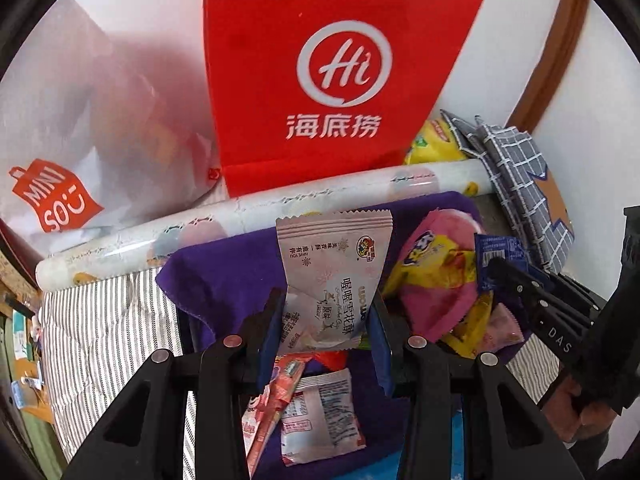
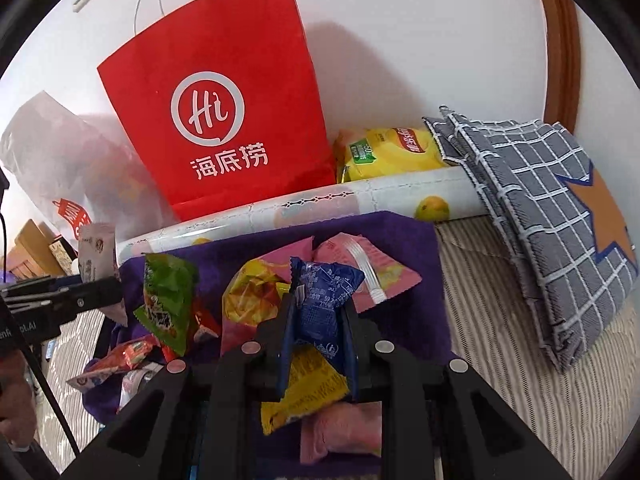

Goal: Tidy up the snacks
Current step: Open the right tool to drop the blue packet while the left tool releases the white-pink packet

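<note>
Purple cloth (image 2: 400, 248) spreads below and ahead of both claws, carrying the loose snack heap; the red bag (image 2: 224, 120) stands beyond it, straight ahead. Left gripper (image 1: 326, 312) is clamped across the lower half of the pale pink packet (image 1: 334, 264), whose long axis runs up and away from the fingers, its crimped top edge pointing toward the bag. Right gripper (image 2: 318, 312) is pinched tight on the blue packet (image 2: 324, 288), standing upright likewise, with a yellow packet (image 2: 300, 388) just beneath. Judging by position, neither claw sits clearly nearer the bag.
</note>
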A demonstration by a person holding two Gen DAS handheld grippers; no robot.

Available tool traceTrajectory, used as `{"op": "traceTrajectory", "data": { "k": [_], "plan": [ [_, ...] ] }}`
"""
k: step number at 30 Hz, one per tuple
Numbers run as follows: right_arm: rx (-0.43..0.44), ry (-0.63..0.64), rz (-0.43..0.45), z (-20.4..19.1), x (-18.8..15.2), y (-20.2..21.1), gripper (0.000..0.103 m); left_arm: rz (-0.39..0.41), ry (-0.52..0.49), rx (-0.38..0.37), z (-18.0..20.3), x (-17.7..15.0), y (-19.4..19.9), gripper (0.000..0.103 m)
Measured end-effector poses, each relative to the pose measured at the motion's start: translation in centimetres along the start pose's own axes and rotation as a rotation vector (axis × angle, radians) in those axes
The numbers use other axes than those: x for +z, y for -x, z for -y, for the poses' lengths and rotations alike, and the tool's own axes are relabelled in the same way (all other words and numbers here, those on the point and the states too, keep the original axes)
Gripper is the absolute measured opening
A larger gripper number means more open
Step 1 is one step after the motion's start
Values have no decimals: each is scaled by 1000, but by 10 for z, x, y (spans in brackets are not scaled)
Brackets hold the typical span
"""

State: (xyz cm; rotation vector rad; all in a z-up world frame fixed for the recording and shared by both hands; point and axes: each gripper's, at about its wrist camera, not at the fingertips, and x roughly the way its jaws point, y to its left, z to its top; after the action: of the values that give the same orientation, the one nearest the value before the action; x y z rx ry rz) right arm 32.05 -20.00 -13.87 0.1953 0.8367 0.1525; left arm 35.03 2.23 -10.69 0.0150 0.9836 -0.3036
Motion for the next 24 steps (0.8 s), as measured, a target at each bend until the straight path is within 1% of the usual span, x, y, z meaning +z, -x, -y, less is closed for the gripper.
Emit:
{"op": "traceTrajectory", "data": {
  "k": [9, 24],
  "plan": [
    [16, 8, 14, -1, -2, 2, 20, -32, -13, 6, 4, -2, -13, 40],
    [12, 25, 11, -6, -4, 1, 20, -39, -4, 11, 2, -2, -12, 40]
  ]
}}
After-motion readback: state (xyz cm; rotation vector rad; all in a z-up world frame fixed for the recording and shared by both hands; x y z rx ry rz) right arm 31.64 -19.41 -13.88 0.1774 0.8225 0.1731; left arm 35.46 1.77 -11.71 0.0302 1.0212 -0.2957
